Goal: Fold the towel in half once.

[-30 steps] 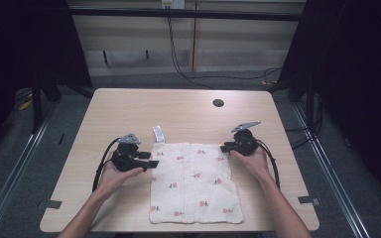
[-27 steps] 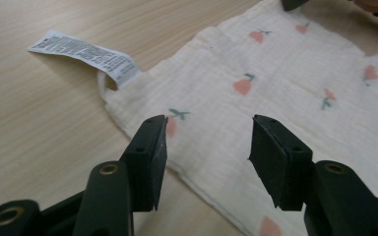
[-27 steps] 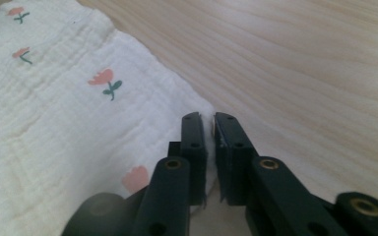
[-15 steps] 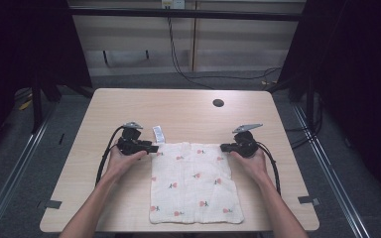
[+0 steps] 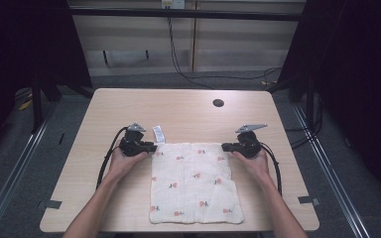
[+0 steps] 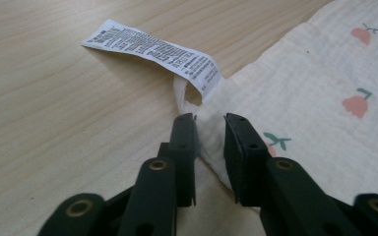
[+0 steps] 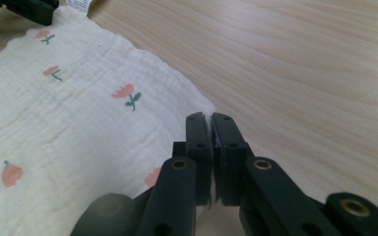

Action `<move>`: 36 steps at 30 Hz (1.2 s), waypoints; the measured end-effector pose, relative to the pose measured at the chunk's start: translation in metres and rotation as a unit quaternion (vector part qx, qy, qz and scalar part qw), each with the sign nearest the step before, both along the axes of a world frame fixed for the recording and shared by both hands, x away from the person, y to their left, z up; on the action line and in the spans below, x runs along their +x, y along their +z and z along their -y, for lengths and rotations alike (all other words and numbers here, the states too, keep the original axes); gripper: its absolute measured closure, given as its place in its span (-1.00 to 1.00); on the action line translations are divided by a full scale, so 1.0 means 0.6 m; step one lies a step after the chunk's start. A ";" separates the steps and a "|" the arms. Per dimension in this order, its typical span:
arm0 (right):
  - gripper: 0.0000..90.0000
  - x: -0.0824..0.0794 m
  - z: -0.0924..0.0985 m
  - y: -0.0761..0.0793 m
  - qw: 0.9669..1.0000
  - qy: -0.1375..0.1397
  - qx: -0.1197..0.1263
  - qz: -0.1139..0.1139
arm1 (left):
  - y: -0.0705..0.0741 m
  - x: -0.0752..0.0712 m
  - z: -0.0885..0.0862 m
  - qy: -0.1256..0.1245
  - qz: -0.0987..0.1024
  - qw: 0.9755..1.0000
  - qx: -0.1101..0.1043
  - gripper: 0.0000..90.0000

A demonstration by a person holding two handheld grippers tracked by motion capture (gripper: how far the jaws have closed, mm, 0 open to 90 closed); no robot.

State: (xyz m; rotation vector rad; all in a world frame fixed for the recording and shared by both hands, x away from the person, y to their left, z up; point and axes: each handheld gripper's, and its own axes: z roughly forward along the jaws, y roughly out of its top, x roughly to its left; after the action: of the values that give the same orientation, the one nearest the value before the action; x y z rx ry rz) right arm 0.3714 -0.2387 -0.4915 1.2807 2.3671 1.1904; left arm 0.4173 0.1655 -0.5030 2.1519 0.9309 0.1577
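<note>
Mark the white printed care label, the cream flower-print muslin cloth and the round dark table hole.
white printed care label (image 6: 152,51), left gripper view, mid-strip.
cream flower-print muslin cloth (image 5: 193,181), high view, centre.
round dark table hole (image 5: 218,103), high view, middle.

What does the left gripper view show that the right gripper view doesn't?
Left gripper view: printed text on the care label is readable, and the left gripper has its jaws apart around the cloth corner beneath that label.

Right gripper view: the right gripper is pinched closed on the opposite far corner.

Both: the cream flower-print cloth lying flat on the wooden table.
</note>
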 end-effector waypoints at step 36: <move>0.94 -0.019 0.013 0.060 0.998 0.003 0.035 0.053 | 0.068 -0.028 -0.027 -0.018 0.038 0.993 -0.110 0.99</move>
State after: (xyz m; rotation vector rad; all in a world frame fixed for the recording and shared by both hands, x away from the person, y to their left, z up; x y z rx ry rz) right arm 0.3601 -0.2465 -0.4557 1.1988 2.2745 1.3210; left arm 0.4007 0.1816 -0.4619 1.9441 0.8241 0.1126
